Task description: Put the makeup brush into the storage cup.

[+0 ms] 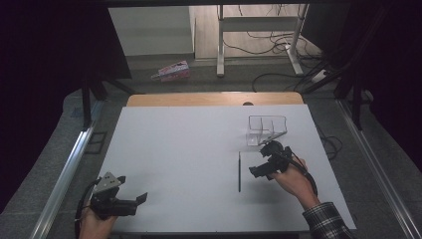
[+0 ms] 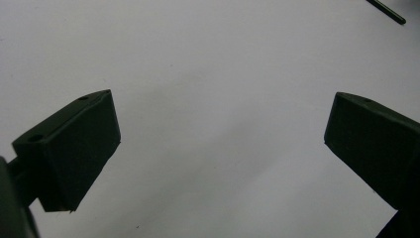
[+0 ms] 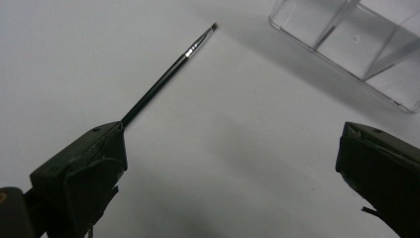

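Observation:
A thin black brush (image 1: 239,172) lies flat on the white table (image 1: 189,149), its tip pointing away from the person. In the right gripper view the brush (image 3: 163,82) runs from behind the left jaw up to its silver ferrule and small tip. My right gripper (image 1: 263,159) hovers just right of the brush, open, nothing between its jaws (image 3: 233,163). A clear plastic organizer (image 1: 267,129) with dividers stands just beyond it, and its corner (image 3: 356,44) is at the upper right. My left gripper (image 1: 132,201) rests at the near left, open over bare table (image 2: 223,134).
A wooden strip (image 1: 214,98) borders the table's far edge. Past it on the floor lie a pink-patterned box (image 1: 171,71), cables and a white desk frame (image 1: 259,30). Metal rails (image 1: 64,174) run along both sides of the table.

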`<state>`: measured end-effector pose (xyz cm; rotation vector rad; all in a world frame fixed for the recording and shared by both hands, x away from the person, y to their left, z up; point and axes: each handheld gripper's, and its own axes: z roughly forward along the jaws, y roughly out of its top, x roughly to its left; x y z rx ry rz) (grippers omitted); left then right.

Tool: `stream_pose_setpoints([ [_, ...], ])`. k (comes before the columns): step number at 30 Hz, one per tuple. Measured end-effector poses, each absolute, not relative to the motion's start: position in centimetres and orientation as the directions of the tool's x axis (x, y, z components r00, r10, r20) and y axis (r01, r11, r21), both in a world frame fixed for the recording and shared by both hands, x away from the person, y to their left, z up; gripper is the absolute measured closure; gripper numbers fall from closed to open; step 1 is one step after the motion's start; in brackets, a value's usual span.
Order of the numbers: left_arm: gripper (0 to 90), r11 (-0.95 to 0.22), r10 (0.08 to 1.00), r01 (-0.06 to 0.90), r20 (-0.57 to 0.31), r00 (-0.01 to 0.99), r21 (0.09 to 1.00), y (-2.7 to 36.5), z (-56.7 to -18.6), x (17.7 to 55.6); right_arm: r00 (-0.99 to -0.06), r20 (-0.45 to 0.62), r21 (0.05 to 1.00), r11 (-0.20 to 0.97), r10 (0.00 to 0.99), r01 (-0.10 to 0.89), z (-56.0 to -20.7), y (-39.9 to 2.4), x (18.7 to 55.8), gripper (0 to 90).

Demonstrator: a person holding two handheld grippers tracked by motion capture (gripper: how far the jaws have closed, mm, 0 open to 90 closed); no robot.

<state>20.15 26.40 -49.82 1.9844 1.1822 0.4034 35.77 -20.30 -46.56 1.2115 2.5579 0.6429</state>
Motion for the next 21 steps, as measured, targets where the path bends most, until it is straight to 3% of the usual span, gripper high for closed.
stream_pose_setpoints([
  [21,1.2,-0.276,0.846,0.607,-0.111,0.521,0.745,26.4,-49.9,20.2,-0.630,-0.007,0.456,0.563,0.777,0.689,-47.2,-16.6,38.3,0.0],
])
